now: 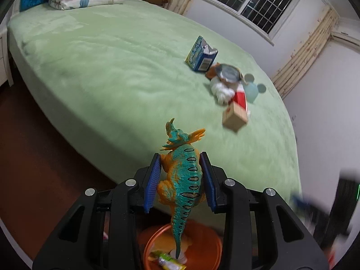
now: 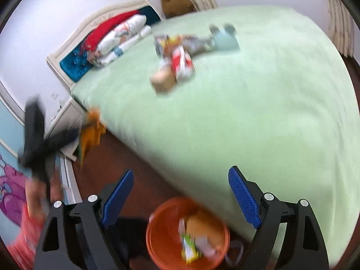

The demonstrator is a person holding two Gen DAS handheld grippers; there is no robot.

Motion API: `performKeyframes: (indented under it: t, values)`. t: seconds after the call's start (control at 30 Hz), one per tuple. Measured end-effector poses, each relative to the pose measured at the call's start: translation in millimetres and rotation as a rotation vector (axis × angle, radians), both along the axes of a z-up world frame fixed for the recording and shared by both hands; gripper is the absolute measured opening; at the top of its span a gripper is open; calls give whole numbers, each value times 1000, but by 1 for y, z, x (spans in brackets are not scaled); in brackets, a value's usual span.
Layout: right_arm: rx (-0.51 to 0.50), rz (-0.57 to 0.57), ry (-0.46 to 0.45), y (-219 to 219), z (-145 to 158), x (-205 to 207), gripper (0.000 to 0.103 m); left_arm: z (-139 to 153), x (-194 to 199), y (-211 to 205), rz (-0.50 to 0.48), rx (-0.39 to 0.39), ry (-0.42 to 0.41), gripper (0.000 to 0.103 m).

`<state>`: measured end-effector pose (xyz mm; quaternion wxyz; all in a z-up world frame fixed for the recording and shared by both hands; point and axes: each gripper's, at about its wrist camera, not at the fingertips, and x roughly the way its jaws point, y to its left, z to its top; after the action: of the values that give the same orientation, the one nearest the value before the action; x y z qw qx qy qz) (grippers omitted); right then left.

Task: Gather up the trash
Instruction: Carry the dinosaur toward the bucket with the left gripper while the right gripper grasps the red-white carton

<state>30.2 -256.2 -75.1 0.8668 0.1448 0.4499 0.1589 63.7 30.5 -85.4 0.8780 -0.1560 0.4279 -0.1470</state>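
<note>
Left tongs point(image 1: 181, 177) grip one dinosaur toy point(image 1: 182, 175) above one orange bucket point(image 2: 157, 231); right tongs point(image 2: 180, 193) gape.

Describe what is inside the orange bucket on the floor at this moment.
The orange bucket holds a yellow-green wrapper, something tan and some pale scraps. In the left wrist view, the toy dinosaur in the left gripper hangs over it, hiding part.

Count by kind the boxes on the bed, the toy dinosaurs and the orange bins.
Boxes: 3, blue box, red and white carton, brown box
Dinosaurs: 1, toy dinosaur in left gripper
Bins: 1, orange bin
Total: 5
</note>
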Motion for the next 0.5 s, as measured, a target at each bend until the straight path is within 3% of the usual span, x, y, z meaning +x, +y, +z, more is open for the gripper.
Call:
performKeyframes:
  t: [0.17,0.3,0.5]
  values:
    - [-30,-4,-11,14,11,102,84,-10,-35,10,-18,-28,14,35]
    - [-65,-23,35,25,6,165,84,-13,-45,12,-25,-16,13,35]
    - [-111,-30,113,41,-10,216,83,-19,-46,17,-30,-34,25,35]
